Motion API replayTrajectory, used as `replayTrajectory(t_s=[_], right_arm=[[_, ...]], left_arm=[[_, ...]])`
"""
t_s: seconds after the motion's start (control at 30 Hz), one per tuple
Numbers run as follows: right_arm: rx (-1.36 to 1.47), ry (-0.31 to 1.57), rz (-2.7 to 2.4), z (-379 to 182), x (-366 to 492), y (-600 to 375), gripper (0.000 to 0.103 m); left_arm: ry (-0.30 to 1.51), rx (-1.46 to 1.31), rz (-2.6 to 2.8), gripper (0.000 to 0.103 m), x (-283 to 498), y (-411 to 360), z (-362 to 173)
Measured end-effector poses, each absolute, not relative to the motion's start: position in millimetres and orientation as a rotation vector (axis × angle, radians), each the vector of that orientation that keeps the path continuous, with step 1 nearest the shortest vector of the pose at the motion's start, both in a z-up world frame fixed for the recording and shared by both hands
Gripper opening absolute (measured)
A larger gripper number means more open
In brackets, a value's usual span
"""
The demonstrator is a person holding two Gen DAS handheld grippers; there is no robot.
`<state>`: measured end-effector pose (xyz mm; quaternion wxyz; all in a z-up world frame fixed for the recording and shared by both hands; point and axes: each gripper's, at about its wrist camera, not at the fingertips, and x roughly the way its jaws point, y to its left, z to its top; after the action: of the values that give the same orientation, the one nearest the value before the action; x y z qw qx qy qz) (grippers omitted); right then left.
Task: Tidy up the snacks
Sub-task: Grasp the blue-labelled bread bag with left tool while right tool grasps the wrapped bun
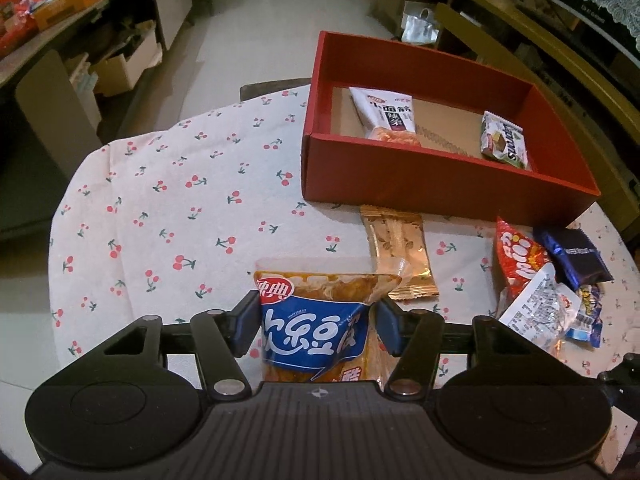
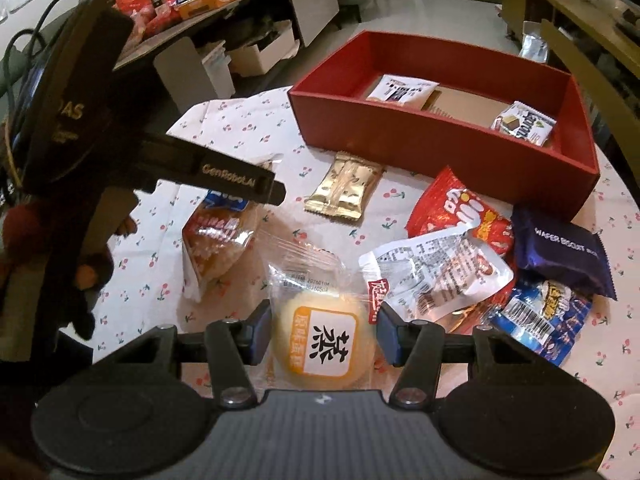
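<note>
Both tongs are loaded: the left gripper (image 1: 312,326) is closed on the blue-and-orange tofu snack bag (image 1: 320,320), its pads pressing the bag's sides and creasing the film near the right pad, while the right gripper (image 2: 322,334) brackets the clear-wrapped round pastry (image 2: 324,340), both pads touching the wrapper; whether it is squeezing firmly cannot be told. Seen from the right wrist, the tofu bag hangs from the left gripper with its lower end near or on the cherry-print tablecloth (image 1: 160,208), so the hold appears to sit toward one end of the bag. Just beyond lies the gold wafer pack (image 1: 400,256), and to the right a loose heap: red snack bag (image 2: 452,208), white crumpled packet (image 2: 436,272), dark blue wafer biscuit pack (image 2: 560,248) and a blue barcode packet (image 2: 536,320). Farther off stands the red box (image 1: 440,184), holding a white noodle-snack pack (image 1: 386,114) and a small chocolate pack (image 1: 506,140). Likely risks: slick film may slide out of the pads during the carry; the soft pastry may be crushed by a hard squeeze; the dangling bag may catch the box's near wall; the two grippers, close together, may collide on their way to the box; the right gripper's pads touch the white packet's edge and may drag it along.
</note>
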<state>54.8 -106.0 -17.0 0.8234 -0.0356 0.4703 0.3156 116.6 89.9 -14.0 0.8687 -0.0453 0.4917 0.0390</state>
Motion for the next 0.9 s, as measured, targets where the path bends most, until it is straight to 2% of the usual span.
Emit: replayTrajectory(t_s=[0.9], right_arm=[[0.008, 0.854, 0.574, 11, 72, -129, 0.059]], left_arm=[[0.894, -0.165, 0.021, 0.065, 98, 79, 28]])
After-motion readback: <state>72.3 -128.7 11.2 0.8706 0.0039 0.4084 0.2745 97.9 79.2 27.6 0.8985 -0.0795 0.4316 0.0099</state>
